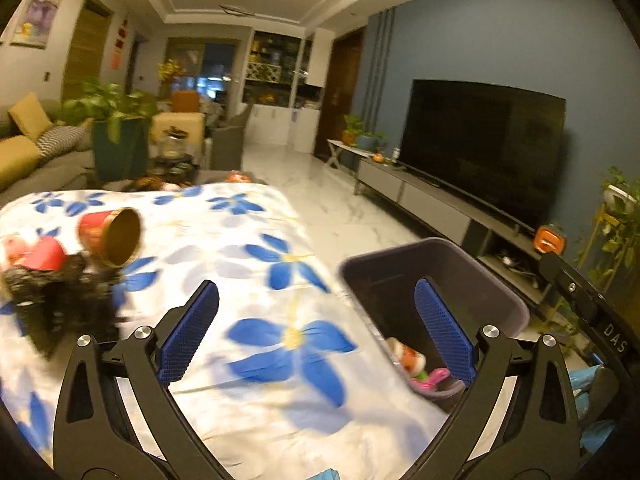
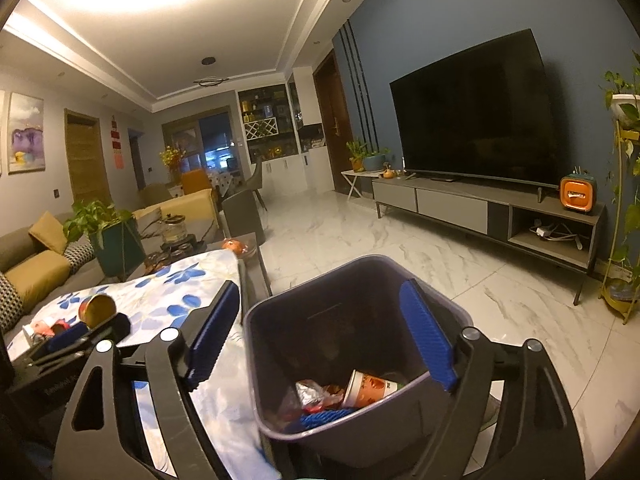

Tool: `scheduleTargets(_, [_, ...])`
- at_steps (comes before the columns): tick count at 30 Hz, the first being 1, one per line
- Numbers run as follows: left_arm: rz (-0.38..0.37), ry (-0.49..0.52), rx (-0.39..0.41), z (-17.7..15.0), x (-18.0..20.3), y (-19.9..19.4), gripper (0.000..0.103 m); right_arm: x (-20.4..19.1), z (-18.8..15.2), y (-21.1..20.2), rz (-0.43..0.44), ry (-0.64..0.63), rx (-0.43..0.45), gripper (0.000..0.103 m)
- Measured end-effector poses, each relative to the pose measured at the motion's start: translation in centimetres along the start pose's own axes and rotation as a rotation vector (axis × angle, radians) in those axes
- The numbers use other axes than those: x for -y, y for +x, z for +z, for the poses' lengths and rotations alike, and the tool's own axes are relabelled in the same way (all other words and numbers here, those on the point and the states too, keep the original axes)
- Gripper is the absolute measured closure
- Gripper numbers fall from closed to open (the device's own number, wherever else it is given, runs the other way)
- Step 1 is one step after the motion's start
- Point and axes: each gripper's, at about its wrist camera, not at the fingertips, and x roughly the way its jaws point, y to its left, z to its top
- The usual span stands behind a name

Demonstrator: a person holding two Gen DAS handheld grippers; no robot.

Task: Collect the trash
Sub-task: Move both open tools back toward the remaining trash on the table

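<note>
Between picks. Left claw (image 1: 316,332) and right claw (image 2: 320,336) both wide open, empty. Grey plastic bin (image 2: 436,304) beside floral-cloth desk (image 1: 248,264), holding paper cup (image 2: 366,390). Next: grasp red cylindrical can (image 1: 108,236) lying on desk.

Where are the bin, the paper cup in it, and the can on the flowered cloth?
bin (image 2: 280,360), right wrist view, on its left inner wall.
paper cup (image 2: 370,390), right wrist view, on its printed side.
can (image 1: 122,236), left wrist view, on its gold end.
</note>
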Motion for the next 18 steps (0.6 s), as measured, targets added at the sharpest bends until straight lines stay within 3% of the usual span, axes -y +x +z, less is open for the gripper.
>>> scheduleTargets(11, [0.169,-0.037,0.057,-0.8,-6.2,-5.4,0.006,-3.9,-1.1,-1.8,0.054,-0.016,0.007,0.020])
scheduleTargets(18, [0.275,-0.062,0.090,-1.6,-10.9,-8.6,0.006,-7.9,-2.1,-1.9,0.135,-0.054,-0.016,0.020])
